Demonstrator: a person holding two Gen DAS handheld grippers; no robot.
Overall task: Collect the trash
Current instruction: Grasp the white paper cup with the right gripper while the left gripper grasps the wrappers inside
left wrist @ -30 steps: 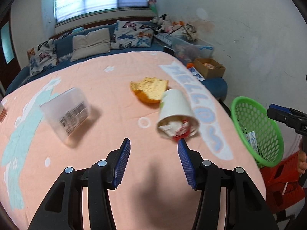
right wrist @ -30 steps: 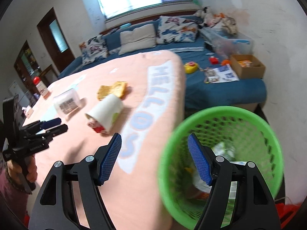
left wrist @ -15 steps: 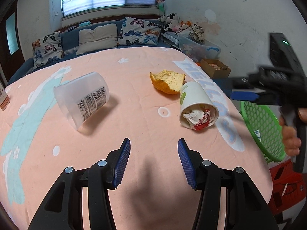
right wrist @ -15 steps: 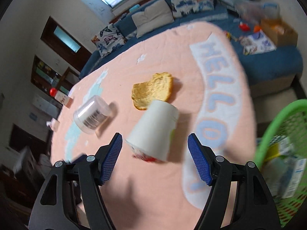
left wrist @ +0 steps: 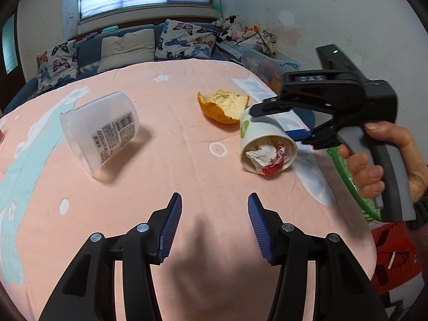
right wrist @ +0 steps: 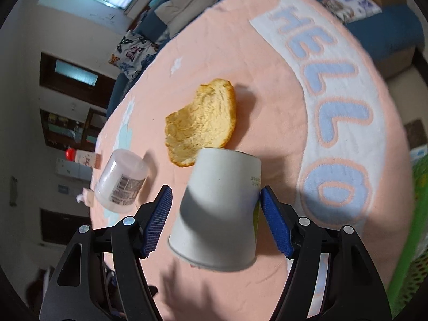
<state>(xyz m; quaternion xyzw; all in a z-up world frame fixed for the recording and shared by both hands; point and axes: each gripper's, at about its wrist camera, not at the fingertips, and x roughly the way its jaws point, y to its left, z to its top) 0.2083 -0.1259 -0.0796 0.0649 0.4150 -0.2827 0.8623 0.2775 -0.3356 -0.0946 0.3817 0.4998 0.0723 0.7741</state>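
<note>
Right tool point(right wrist: 215, 218): spread, closing about the cup point(right wrist: 218, 211), no grip yet. Center your pads mid-wall; squeeze gently.

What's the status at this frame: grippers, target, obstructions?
Left gripper open, empty. Right gripper jaws just closing, straddling tipped paper cup, not clamped. Orange peel at the cup's base, clear of the jaws.

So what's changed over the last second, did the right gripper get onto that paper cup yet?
The right gripper swung from over the green basket to straddle the paper cup; its jaws have just been closing, one pad at the cup, the other still off it. Left gripper, plastic tub and orange peel stayed as they were.
</note>
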